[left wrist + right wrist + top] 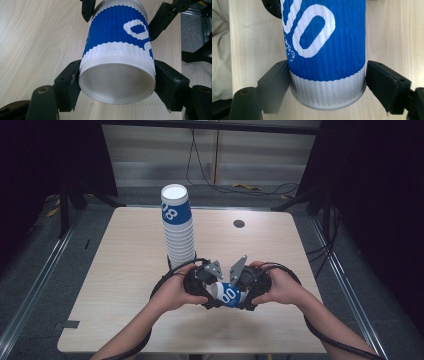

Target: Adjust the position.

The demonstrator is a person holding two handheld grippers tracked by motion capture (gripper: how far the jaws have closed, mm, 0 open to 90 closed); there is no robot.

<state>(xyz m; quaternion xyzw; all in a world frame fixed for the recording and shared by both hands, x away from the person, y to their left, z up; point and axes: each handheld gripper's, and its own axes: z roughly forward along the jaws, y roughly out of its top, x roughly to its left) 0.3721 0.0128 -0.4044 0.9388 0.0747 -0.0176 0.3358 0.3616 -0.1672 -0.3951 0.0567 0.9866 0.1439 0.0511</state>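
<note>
high view: a blue-and-white ribbed paper cup (228,295) lies on its side in the air just above the bench (125,285), held between two hand-held tools near the front edge. the left tool (206,292) is clamped on one end of the cup; the right tool (246,296) is clamped on the other end. behind them, near the middle of the bench, stands a tall stack of cups (178,227) of the same kind, upside down, white bottom uppermost.

left gripper view: the pads (75,82) of the left tool press on the white band at the cup's (117,60) closed bottom end, one on each side. the recessed white base faces the camera.

right gripper view: the right tool (327,80) has its pads against the white band at the near end of the cup (324,45), just below the blue band with its large white digits.

handling: the cup is judged very light, with a thin wall that dents under a hard squeeze. the ribbed sleeve gives the pads some bite, so it is unlikely to slip. the bottom end is the stiffer place to grip; the open mouth, stiffened by its rim alone, crushes more easily, so light pressure suits it.

contents: the held cup's inside cannot be seen; held sideways with nothing spilling, it is judged empty. the stack holds cups nested one in another.
</note>
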